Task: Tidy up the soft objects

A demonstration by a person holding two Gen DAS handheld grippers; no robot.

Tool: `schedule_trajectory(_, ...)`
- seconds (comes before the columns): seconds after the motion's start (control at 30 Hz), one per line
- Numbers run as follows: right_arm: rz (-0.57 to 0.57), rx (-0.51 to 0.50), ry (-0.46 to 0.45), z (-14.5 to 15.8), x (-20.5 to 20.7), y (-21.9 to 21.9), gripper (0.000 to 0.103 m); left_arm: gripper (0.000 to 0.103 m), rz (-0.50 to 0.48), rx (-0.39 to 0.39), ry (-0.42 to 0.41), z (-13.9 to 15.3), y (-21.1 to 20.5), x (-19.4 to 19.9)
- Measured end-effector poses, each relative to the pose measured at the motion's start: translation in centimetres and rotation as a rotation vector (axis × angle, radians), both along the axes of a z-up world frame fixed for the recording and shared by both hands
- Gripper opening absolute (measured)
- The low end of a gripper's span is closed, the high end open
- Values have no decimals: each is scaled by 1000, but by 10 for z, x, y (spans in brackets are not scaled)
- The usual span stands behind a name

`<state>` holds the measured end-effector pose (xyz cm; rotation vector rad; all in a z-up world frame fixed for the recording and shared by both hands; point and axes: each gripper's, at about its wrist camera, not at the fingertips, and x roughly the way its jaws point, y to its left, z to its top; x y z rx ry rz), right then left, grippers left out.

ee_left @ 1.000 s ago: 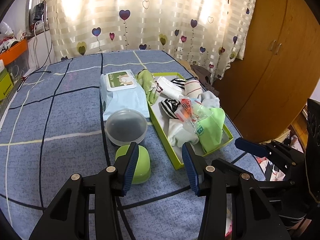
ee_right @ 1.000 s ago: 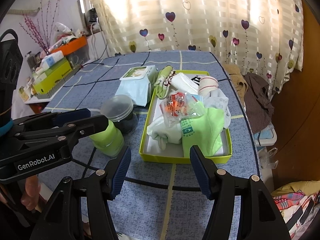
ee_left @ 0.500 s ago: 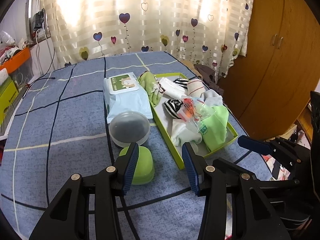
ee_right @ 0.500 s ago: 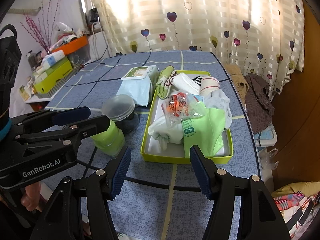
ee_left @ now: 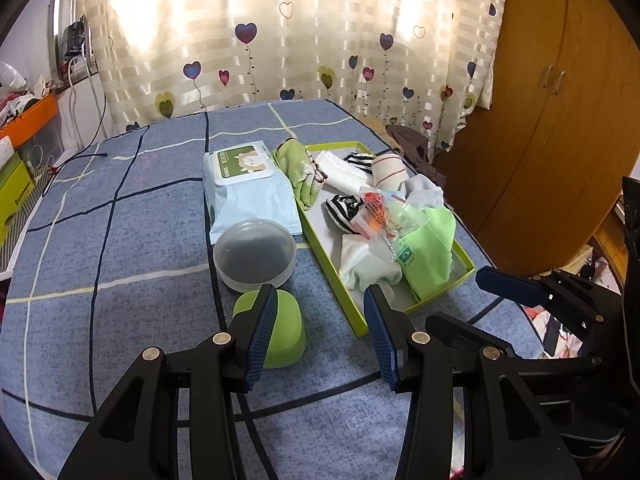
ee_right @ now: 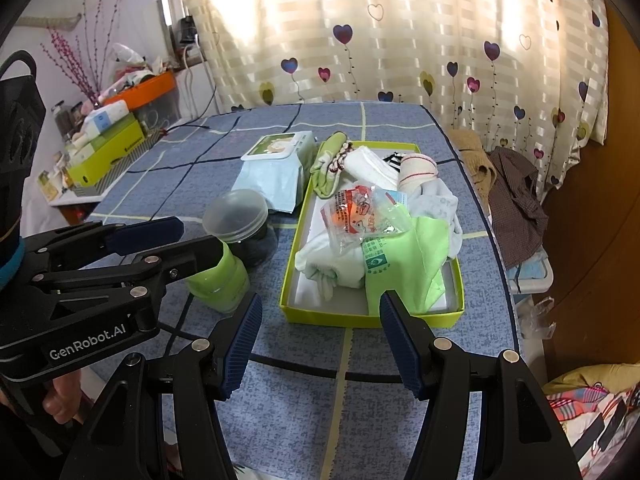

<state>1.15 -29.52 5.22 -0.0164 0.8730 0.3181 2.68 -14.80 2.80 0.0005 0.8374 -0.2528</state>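
A lime-green tray (ee_left: 358,322) (ee_right: 328,315) lies on the blue table and holds a pile of soft things: a green cloth (ee_left: 430,252) (ee_right: 400,264), white socks (ee_left: 366,266), a striped sock (ee_left: 342,208), a green glove (ee_left: 298,168) (ee_right: 328,164) and a crinkly plastic bag (ee_right: 360,212). My left gripper (ee_left: 320,328) is open and empty, near the tray's front left corner. My right gripper (ee_right: 320,340) is open and empty, just in front of the tray.
A wet-wipes pack (ee_left: 248,188) (ee_right: 276,168), a clear lidded jar (ee_left: 254,254) (ee_right: 240,220) and a small green container (ee_left: 280,328) (ee_right: 220,280) stand left of the tray. Boxes (ee_right: 104,148) sit at the far left. A wooden wardrobe (ee_left: 552,100) is on the right.
Both grippers have drawn back slightly from the tray. Both stay open and empty. Nothing on the table has moved.
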Motion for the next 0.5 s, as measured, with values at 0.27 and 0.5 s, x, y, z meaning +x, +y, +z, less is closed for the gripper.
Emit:
schedule_trajectory(0.27,0,0,-1,0,0,0,62,46,-6,0,4,-1,-1,0)
schedule_trajectory(0.5,1,0,-2,0,-1,0,62,46,-7,-3,7,-1,-1,-1)
